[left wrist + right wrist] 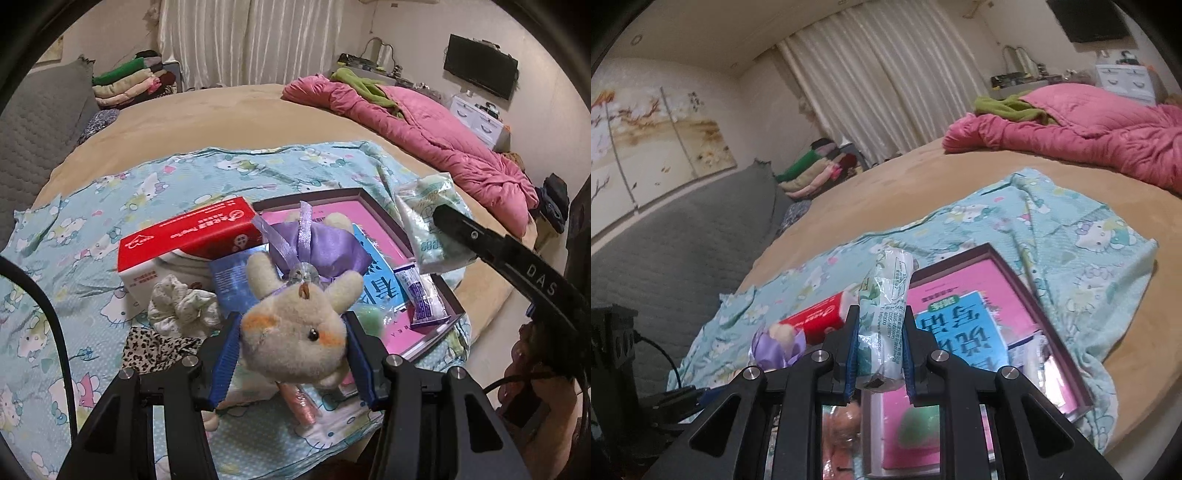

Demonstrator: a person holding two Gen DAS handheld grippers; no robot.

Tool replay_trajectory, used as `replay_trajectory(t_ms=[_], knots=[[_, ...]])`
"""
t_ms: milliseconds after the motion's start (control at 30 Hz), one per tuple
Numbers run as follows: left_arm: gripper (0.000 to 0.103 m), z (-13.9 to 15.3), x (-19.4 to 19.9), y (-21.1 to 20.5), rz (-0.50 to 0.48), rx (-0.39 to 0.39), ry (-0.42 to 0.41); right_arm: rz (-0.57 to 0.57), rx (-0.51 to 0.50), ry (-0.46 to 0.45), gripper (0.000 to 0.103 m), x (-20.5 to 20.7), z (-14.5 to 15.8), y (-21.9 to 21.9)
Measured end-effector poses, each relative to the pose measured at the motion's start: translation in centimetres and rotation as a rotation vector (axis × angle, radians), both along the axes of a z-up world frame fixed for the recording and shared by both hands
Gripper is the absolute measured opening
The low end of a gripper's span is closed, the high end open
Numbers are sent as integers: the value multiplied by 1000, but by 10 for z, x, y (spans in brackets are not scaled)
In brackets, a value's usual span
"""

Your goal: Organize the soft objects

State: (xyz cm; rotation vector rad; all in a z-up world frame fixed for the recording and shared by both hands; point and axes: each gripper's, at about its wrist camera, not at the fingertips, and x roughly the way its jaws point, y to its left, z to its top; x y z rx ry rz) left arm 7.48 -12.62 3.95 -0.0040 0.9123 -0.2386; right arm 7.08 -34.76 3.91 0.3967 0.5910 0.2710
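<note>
While my left tool (293, 345) grips the plush bunny (295, 332) by the head above the pink box (373, 218) on the bed, its purple skirt may snag there; my right tool (878, 354), clamped on a tissue pack (882, 317), could crush it.

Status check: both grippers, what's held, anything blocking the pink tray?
Left gripper shut on beige plush rabbit. Right gripper shut on green-white tissue pack. Pink tray already holds a blue booklet.
</note>
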Motion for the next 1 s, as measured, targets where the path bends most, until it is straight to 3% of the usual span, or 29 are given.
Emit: replay_trajectory(t_ms=[467,567,700,1000], knots=[[54,-32,21,-32,-24,109,53,-80,33,40,20,-1,-13,-36],[54,-45,30,-42,-16,193,59,-79,25,54,20,1,-16,-36],[54,-58,39,-52,-21,241,77,-65,24,81,20,5,-24,-36],[54,-80,47,-73,-58,258,124,-62,-6,146,20,12,-41,-42]])
